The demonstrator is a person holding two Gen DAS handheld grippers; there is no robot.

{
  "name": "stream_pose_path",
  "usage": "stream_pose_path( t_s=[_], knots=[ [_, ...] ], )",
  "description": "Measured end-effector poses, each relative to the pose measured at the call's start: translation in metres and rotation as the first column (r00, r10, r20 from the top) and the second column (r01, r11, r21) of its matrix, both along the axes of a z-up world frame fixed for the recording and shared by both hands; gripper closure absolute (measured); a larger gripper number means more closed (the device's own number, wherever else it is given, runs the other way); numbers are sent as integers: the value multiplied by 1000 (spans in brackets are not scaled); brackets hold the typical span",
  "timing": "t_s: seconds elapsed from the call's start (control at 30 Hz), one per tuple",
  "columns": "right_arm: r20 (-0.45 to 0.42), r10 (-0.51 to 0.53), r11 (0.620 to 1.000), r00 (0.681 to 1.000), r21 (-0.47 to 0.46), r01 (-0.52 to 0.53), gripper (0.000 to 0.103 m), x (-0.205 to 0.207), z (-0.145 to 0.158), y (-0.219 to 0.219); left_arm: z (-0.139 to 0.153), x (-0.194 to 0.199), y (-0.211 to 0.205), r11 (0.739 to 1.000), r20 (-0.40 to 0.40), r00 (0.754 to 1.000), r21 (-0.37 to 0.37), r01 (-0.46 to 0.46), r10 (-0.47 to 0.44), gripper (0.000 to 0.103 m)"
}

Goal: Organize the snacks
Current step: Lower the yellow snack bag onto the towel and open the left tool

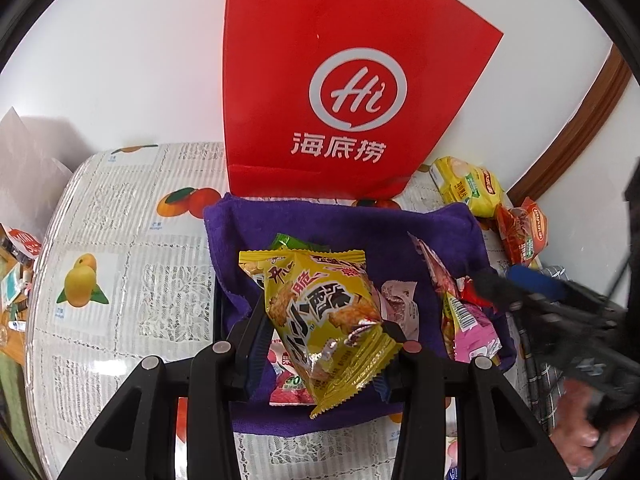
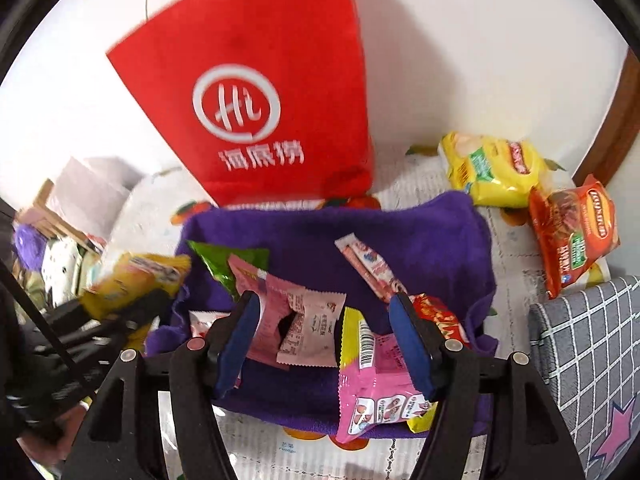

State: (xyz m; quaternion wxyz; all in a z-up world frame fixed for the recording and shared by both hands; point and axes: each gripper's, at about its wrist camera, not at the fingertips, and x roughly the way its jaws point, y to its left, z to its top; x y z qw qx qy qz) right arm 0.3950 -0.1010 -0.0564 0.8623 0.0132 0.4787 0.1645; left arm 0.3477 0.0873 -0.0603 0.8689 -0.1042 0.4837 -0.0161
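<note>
Our left gripper point(image 1: 320, 344) pinches the yellow snack packet point(image 1: 324, 320) above the purple towel point(image 1: 344, 224), ready for sorting; our right gripper point(image 2: 324, 344) hangs spread over loose packets near the towel's front edge.

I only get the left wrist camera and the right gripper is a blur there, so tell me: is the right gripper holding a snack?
Observer: No, the right gripper stands open, its blue pads pressing on nothing.
Operator: What lies below it?
Observer: A pale pink zigzag-edged sachet on the purple towel.
Operator: And right of the towel?
Observer: A grey checked cloth bearing a pink star.
</note>
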Motion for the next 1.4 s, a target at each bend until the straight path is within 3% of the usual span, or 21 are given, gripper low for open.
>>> stream_pose_path(
  t_s=[0.37,1.07,1.4],
  knots=[
    [23,-18,999,1000,32,18,35,-4,12,-11,-29,13,-9,1000,-91,996,5,9,-8,63],
    [15,-5,1000,1000,18,4,35,-5,12,-7,-43,18,-5,1000,-140,990,8,-20,21,63],
    [24,5,1000,1000,16,-5,35,-8,15,-4,-40,17,-2,1000,-135,991,-1,-18,18,50]
  ],
)
